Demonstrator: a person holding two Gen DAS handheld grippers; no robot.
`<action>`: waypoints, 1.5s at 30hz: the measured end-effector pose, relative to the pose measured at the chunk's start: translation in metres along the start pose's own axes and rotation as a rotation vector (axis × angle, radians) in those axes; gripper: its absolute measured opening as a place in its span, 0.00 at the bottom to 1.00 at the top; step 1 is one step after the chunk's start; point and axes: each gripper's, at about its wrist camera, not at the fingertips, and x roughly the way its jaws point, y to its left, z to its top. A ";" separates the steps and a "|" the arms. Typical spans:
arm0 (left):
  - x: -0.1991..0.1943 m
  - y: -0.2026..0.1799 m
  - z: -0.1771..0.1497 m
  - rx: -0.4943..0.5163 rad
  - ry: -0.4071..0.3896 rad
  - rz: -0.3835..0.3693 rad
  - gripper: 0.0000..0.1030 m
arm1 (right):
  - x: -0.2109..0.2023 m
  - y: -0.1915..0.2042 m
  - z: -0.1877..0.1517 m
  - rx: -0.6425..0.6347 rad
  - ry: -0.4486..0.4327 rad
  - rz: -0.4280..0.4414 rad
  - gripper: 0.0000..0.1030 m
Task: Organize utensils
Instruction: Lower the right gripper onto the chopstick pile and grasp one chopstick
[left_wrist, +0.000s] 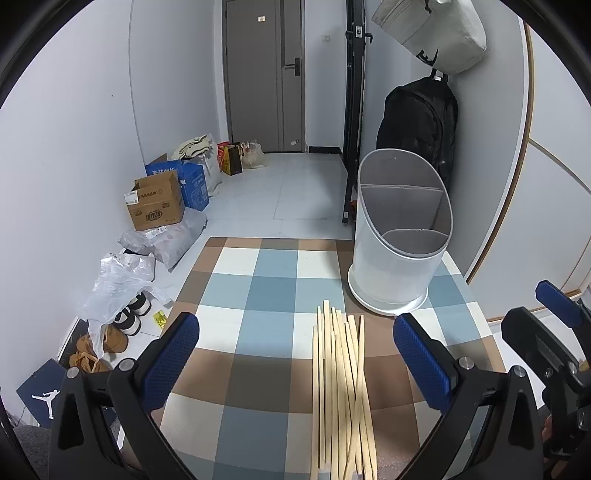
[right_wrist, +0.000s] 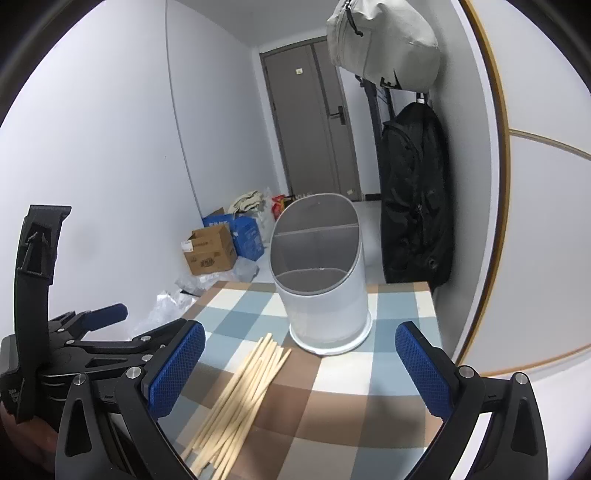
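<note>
A loose bundle of pale wooden chopsticks (left_wrist: 341, 391) (right_wrist: 240, 398) lies flat on the checked table (left_wrist: 258, 295) (right_wrist: 332, 398), just in front of a white utensil holder (left_wrist: 399, 236) (right_wrist: 321, 280) with grey divided compartments, not touching it; the left gripper (left_wrist: 295, 354) hovers over the table with jaws wide apart, gripping nothing; the right gripper (right_wrist: 299, 365) likewise has its jaws spread and empty.

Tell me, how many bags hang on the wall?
2: a grey bag up high, and a black backpack below it, behind the white holder. Others may be hidden.
</note>
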 end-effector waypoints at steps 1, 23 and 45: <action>0.001 0.001 0.000 -0.001 0.004 -0.002 0.99 | 0.002 0.000 0.000 0.000 0.004 0.001 1.00; 0.056 0.066 0.006 -0.112 0.247 -0.009 0.99 | 0.154 -0.012 -0.020 0.312 0.533 0.178 0.64; 0.062 0.094 0.002 -0.113 0.272 0.041 0.99 | 0.196 0.013 -0.030 0.149 0.612 -0.069 0.04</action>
